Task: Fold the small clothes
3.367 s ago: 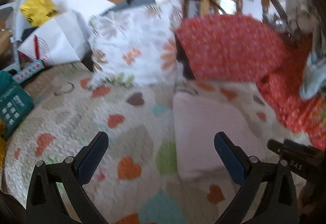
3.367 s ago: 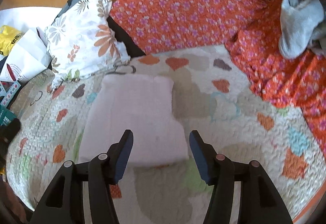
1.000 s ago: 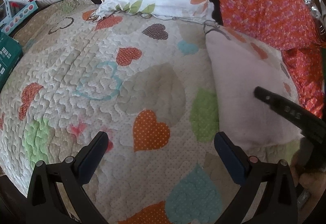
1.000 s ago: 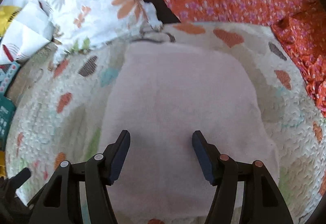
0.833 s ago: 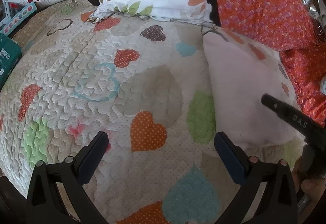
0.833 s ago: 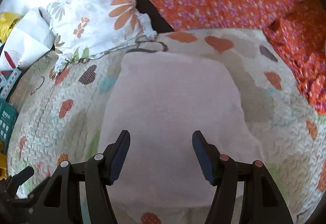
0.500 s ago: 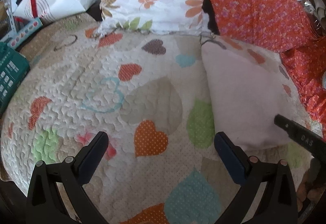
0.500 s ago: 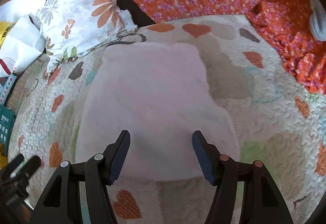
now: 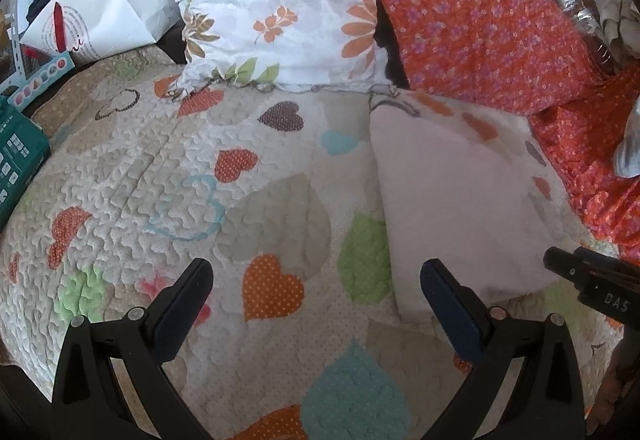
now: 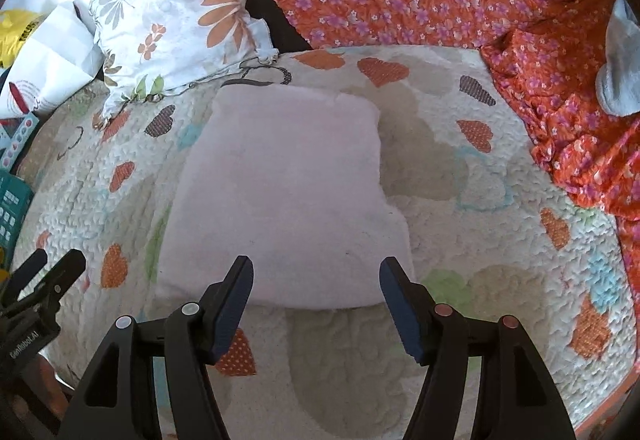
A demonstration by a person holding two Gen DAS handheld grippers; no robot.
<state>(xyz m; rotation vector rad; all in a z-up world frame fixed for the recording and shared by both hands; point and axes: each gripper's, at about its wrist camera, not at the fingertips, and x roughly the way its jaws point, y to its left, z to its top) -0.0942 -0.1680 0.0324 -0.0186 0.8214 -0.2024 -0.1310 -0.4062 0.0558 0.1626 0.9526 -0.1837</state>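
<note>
A folded pale pink garment (image 10: 288, 192) lies flat on the heart-patterned quilt (image 10: 480, 240). It also shows at the right in the left wrist view (image 9: 452, 200). My right gripper (image 10: 316, 284) is open and empty, just above the garment's near edge. My left gripper (image 9: 316, 288) is open and empty over bare quilt (image 9: 160, 180), left of the garment. The right gripper's tip shows at the right edge of the left wrist view (image 9: 592, 280), and the left gripper shows at the left edge of the right wrist view (image 10: 40, 284).
A floral white pillow (image 9: 280, 8) and an orange flowered cushion (image 9: 480, 32) stand at the back. Orange flowered cloth (image 10: 580, 112) with a grey sock (image 10: 620, 64) lies at the right. White paper bags (image 9: 100, 8) and a teal box (image 9: 16, 160) are at the left.
Both grippers have pulled back and up from the folded garment, so more of the quilt and pillows shows. The garment lies still.
</note>
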